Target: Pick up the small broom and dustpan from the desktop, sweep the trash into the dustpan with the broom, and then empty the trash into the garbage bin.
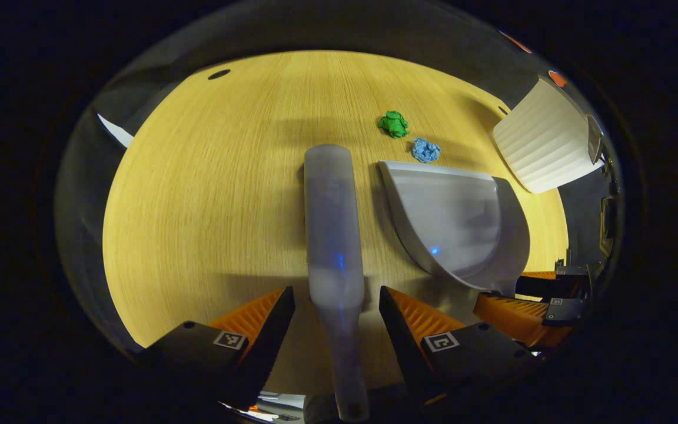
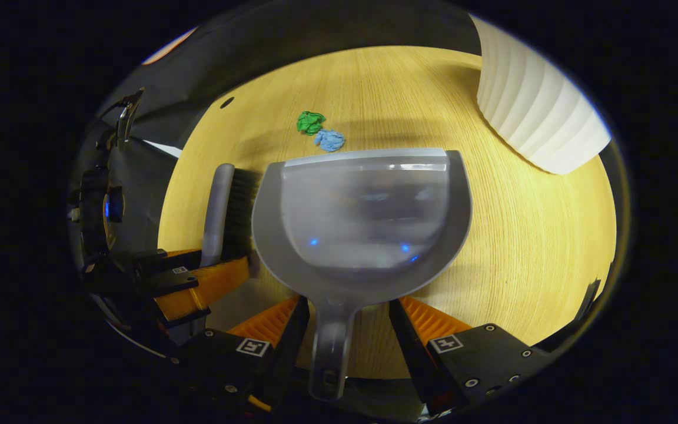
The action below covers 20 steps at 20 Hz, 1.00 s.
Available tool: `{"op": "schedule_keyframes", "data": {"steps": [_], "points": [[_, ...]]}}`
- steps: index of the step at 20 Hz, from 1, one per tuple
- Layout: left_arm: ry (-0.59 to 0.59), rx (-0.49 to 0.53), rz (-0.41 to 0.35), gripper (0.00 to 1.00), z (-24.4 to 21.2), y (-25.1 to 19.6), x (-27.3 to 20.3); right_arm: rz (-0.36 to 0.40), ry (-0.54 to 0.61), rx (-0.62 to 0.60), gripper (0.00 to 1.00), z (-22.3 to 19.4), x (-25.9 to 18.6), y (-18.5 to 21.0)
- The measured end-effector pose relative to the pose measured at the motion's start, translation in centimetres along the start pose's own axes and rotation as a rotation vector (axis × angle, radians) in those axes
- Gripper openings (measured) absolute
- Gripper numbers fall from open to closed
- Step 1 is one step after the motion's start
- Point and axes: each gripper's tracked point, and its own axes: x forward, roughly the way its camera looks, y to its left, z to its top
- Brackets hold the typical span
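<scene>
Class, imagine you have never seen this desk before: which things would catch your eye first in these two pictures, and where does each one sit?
Two bright paper balls stand out on the pale wooden desk: a green paper ball and a blue paper ball beside it, just beyond the dustpan's front edge. The grey dustpan lies flat, its handle between the open right gripper. The broom lies alongside it, between the open left gripper; a white ribbed bin stands far right.
</scene>
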Motion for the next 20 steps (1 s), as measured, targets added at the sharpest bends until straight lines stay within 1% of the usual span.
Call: {"op": "schedule_keyframes", "data": {"steps": [1,2,3,5,6,7,8,9,10,11,12,15,16,17,18,19,20], "points": [[0.006,0.001,0.01,0.88,0.5,0.3,0.0,-0.005,-0.002,0.012,0.81,0.0,0.1,-0.1],[0.008,0.013,0.015,0.81,0.6,0.5,0.1,-0.006,0.002,0.022,0.77,0.0,0.3,0.0],[0.007,0.021,0.023,0.73,0.5,0.6,0.5,-0.003,0.006,0.031,0.75,-0.1,0.5,0.0],[0.014,0.03,0.028,0.59,0.8,0.6,1.0,0.005,0.015,0.052,0.65,-0.3,1.2,0.6],[0.01,0.03,0.036,0.51,0.8,0.8,1.4,0.003,0.01,0.056,0.46,-0.3,1.5,0.7],[0.006,0.031,0.033,0.48,1.4,0.6,1.1,0.004,0.002,0.057,0.51,-0.2,1.5,0.8],[0.003,0.032,0.031,0.45,1.5,0.6,1.5,0.003,-0.007,0.054,0.45,-0.1,1.5,0.9],[-0.013,0.022,0.03,0.45,1.7,0.6,1.1,-0.001,-0.013,0.05,0.4,-0.2,1.4,0.8],[-0.017,0.018,0.021,0.37,2.1,0.5,1.5,-0.002,-0.015,0.045,0.36,-0.2,1.4,0.8],[-0.018,0.022,0.012,0.36,2.4,0.6,1.4,-0.002,-0.019,0.045,0.43,0.0,1.3,0.6],[-0.029,0.029,0.008,0.36,3.0,0.6,1.5,0.002,-0.022,0.044,0.34,0.0,1.2,0.5],[-0.075,0.092,0.007,0.36,5.9,1.6,2.0,-0.002,-0.029,0.017,0.33,0.0,0.5,-0.1],[-0.098,0.114,0.013,0.37,7.3,2.1,2.1,-0.008,-0.035,0.005,0.24,-0.2,0.2,-0.4],[-0.12,0.148,0.017,0.36,8.3,2.8,1.9,-0.013,-0.038,-0.003,0.33,-0.3,-0.2,-0.8],[-0.144,0.187,0.02,0.36,9.7,3.6,1.6,-0.016,-0.04,-0.012,0.24,-0.4,-0.5,-1.1],[-0.167,0.223,0.022,0.36,11.3,4.3,1.3,-0.018,-0.04,-0.02,0.33,-0.4,-0.8,-1.3],[-0.188,0.261,0.02,0.36,13.0,4.9,1.1,-0.019,-0.04,-0.031,0.33,-0.5,-0.8,-1.4]]}}
